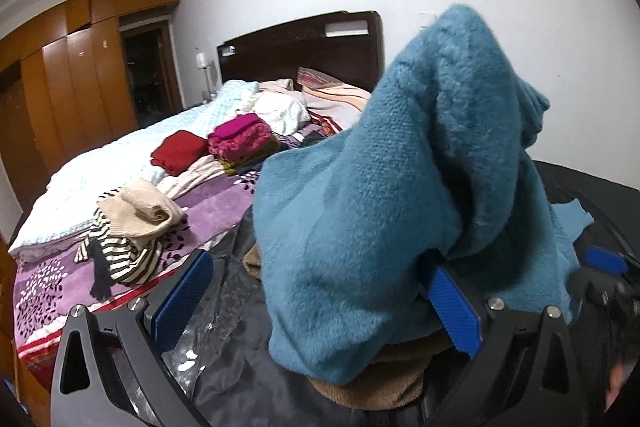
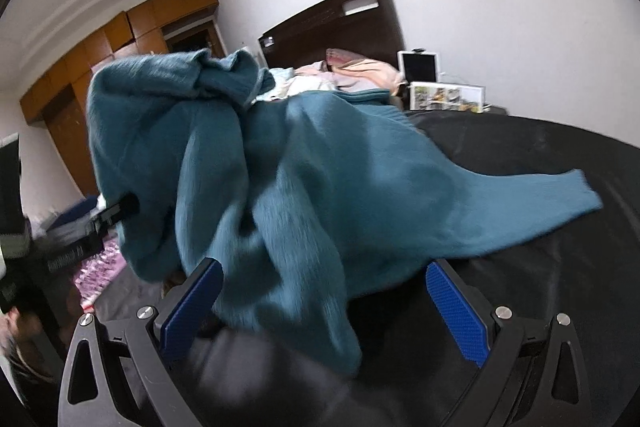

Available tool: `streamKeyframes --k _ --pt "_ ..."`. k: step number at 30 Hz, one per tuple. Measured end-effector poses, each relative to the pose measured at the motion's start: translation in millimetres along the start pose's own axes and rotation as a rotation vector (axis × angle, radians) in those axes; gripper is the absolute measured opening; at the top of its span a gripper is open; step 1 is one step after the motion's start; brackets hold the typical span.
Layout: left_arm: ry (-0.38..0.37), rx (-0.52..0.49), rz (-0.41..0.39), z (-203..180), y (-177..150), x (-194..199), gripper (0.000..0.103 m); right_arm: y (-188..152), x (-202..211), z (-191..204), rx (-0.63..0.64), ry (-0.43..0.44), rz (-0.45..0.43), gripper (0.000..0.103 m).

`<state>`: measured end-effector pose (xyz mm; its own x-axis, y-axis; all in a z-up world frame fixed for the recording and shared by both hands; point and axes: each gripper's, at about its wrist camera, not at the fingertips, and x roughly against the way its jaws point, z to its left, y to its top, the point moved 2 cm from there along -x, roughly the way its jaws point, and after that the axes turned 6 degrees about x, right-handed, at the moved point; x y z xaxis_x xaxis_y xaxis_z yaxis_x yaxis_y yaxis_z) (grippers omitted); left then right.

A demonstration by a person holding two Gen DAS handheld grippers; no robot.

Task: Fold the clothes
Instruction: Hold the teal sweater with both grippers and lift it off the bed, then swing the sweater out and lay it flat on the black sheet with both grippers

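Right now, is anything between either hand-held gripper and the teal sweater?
Nothing visible. The teal sweater drapes straight over the open left hand-held gripper and hangs between the open right hand-held gripper's fingers.

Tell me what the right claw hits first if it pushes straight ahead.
Most likely the teal sweater: the open right claw has it heaped directly between and ahead of its fingers. Depth is unclear in the blur.

- Teal fuzzy knit sweater (image 1: 400,187), bunched and draped in a raised heap, its lower folds hanging between the fingers of the left hand-held gripper (image 1: 320,303).
- One sleeve (image 2: 520,203) lies flat on dark fabric, ahead and right of the right hand-held gripper (image 2: 324,311).
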<state>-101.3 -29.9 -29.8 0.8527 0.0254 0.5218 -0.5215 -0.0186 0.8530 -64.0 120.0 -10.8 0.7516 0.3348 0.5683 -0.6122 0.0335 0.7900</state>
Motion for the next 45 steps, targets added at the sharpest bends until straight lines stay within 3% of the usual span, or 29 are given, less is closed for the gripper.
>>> streamKeyframes --k 5,7,10,11,12,16,20,24,29,32,35,42,45 --pt "-0.004 -0.032 0.014 -5 6 -10 0.103 23 -45 -5 -0.078 0.098 0.048 0.103" --pt "-0.011 -0.043 0.021 -5 6 -13 0.103 28 -60 -3 -0.091 0.097 0.079 0.097" --pt "-0.013 -0.053 0.026 -2 2 -17 0.103 31 -65 -2 -0.105 0.099 0.084 0.064" --pt "-0.012 -0.055 0.024 -2 1 -17 0.103 32 -63 -1 -0.109 0.101 0.076 0.029" --pt "-0.011 -0.057 0.022 -2 0 -17 0.103 31 -58 -1 -0.104 0.088 0.066 0.021" --pt "-0.008 -0.070 0.008 -7 -2 -11 0.103 28 -27 6 -0.038 -0.009 0.003 0.018" --pt "-0.017 -0.078 0.001 -11 -5 -6 0.103 15 36 10 0.002 -0.152 -0.139 0.017" --pt "-0.060 -0.102 -0.006 -27 -10 4 0.103 0 114 2 0.021 -0.367 -0.306 0.016" --pt "-0.167 -0.177 -0.023 -72 -25 26 0.103 -26 222 -30 -0.018 -0.613 -0.470 0.016" --pt "-0.254 -0.244 -0.027 -103 -41 44 0.103 -51 273 -57 -0.066 -0.741 -0.497 0.016" --pt "-0.355 -0.318 -0.021 -139 -59 62 0.103 -92 310 -83 -0.135 -0.824 -0.461 0.016" --pt "-0.483 -0.439 -0.005 -237 -85 90 0.103 -192 394 -144 -0.299 -1.005 -0.363 0.016" --pt "-0.537 -0.473 0.017 -280 -93 95 0.103 -231 415 -163 -0.363 -1.002 -0.316 0.016"
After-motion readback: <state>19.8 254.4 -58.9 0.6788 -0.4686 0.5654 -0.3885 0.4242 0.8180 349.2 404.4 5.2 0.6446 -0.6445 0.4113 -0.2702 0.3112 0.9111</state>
